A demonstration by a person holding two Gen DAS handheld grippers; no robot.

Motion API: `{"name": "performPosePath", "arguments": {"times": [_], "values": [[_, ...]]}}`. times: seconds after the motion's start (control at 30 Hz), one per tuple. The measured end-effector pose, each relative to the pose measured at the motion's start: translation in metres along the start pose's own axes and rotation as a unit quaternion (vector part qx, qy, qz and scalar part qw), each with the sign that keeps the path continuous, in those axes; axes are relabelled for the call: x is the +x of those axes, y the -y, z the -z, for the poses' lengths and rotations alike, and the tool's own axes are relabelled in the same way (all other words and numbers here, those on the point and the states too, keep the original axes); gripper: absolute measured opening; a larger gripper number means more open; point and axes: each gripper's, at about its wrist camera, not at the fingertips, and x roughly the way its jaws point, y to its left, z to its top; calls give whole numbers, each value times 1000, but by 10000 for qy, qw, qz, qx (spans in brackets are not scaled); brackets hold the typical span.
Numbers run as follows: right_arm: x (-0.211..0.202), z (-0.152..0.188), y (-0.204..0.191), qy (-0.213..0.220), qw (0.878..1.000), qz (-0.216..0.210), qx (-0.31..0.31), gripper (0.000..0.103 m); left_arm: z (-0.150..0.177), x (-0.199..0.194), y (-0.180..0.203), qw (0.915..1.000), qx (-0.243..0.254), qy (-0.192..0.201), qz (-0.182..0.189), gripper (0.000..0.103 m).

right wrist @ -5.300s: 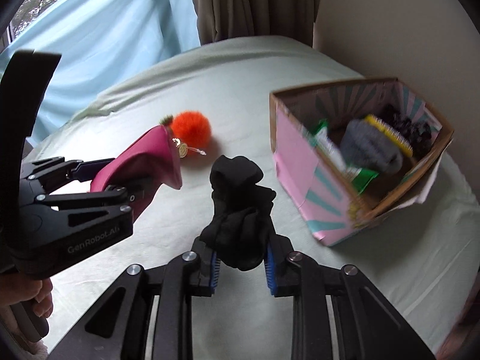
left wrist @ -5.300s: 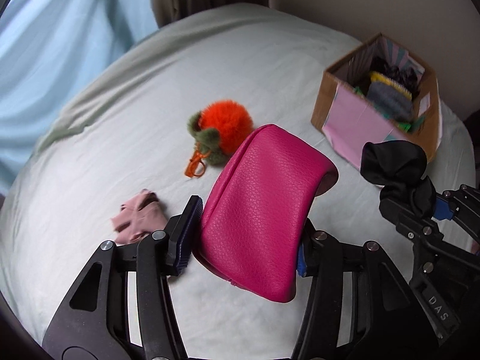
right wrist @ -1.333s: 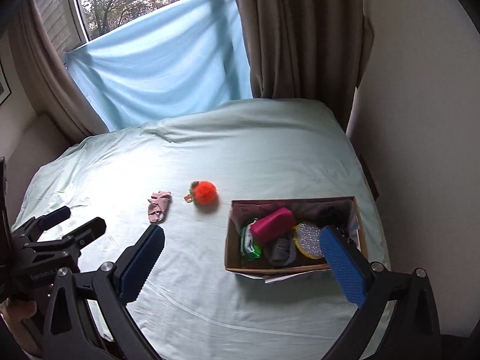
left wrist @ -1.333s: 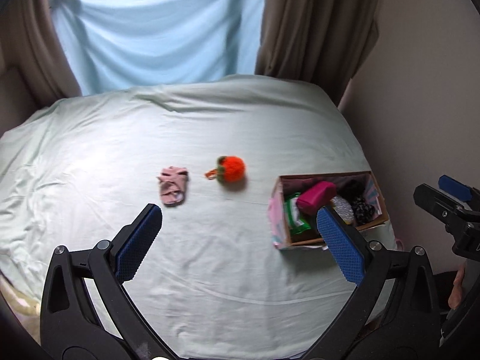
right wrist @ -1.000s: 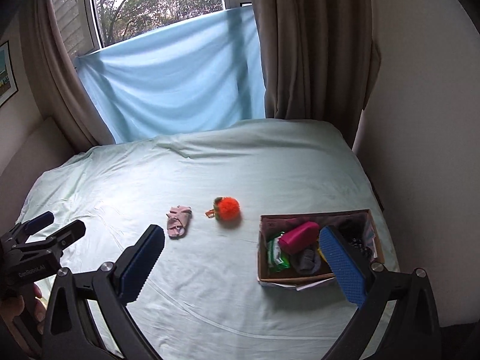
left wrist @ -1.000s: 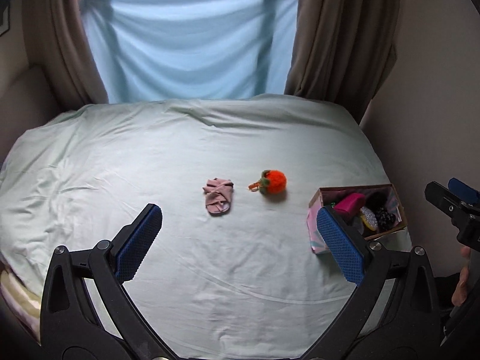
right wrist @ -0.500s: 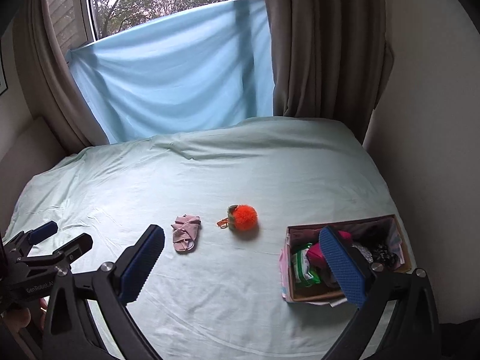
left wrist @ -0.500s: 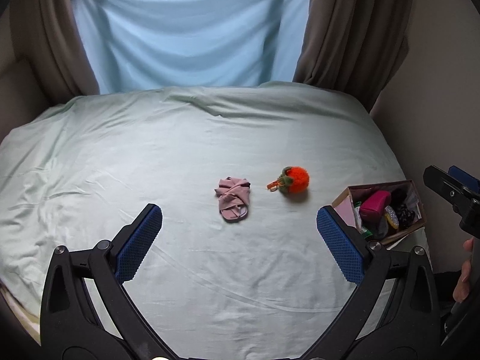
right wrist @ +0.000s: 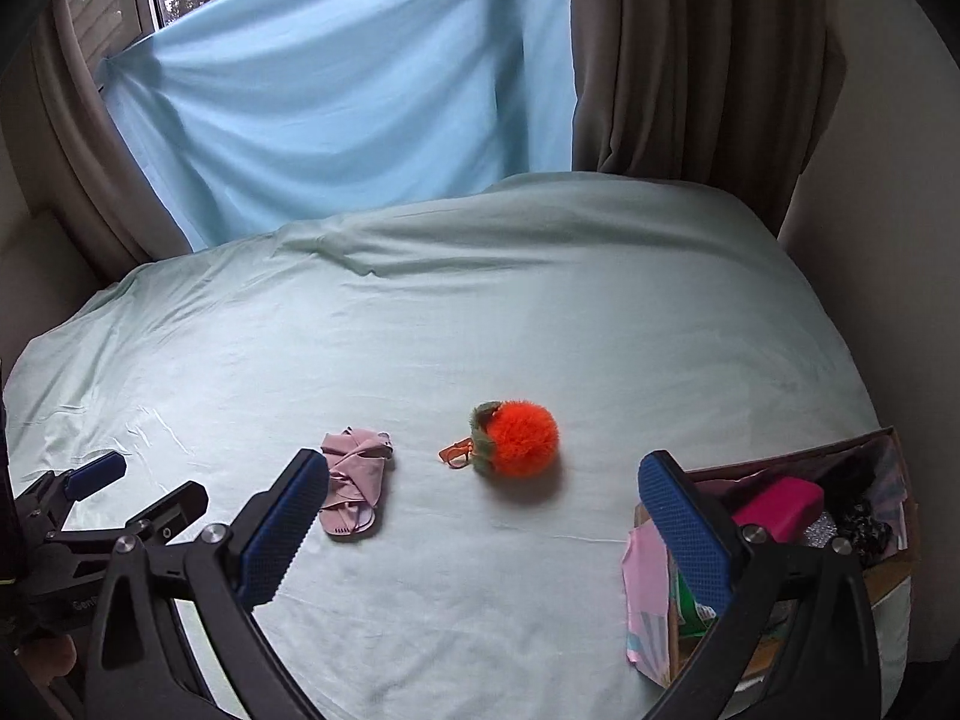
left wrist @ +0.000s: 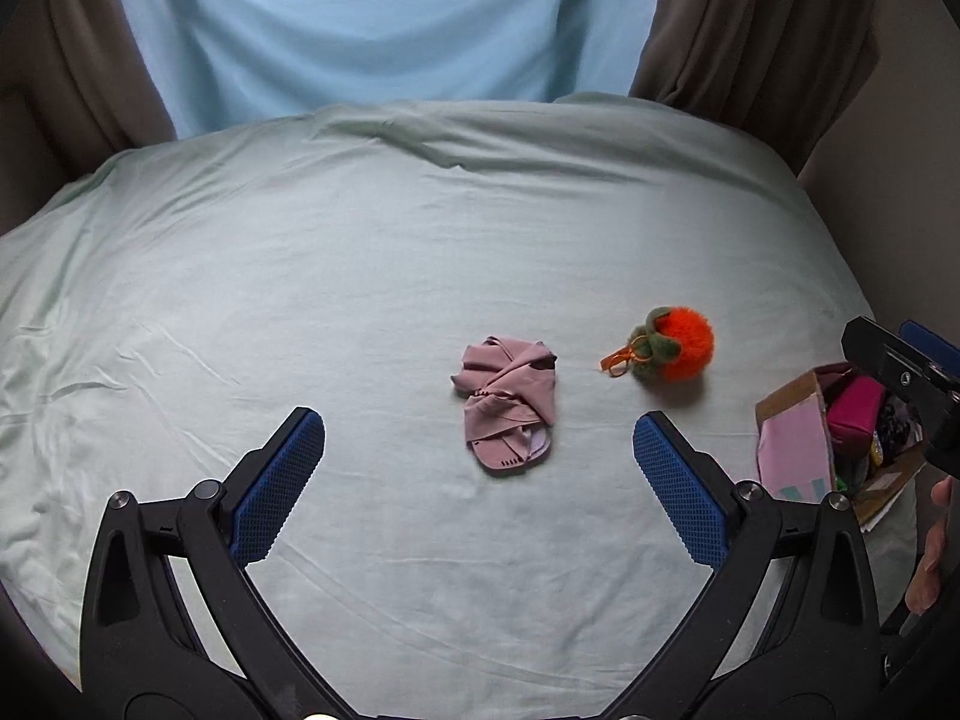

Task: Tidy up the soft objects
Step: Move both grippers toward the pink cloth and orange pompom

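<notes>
Both grippers (left wrist: 479, 443) (right wrist: 480, 501) gape empty; cardboard box (right wrist: 888, 570) holds pink pouch (right wrist: 780, 507).

soft window daylight | faint shadows | fisheye-warped, dark corners

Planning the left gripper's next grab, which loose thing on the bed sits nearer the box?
The orange pompom; the pink cloth lies on its far side from the box.

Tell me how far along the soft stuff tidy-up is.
Done: the magenta pouch lies in the cardboard box. In hand: nothing; left gripper and right gripper are open. Left: the pink fabric bundle and orange furry keychain on the bed.
</notes>
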Motion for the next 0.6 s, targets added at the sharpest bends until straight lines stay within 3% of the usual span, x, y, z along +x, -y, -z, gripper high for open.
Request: {"name": "performPosePath", "arguments": {"times": [0.27, 0.6], "values": [[90, 2, 12, -360, 9992, 8, 148, 103, 0, 95, 11, 9988, 205, -410, 144, 102], [177, 18, 18, -516, 9985, 61, 151, 103, 19, 189, 21, 9964, 230, -796, 206, 102]]}}
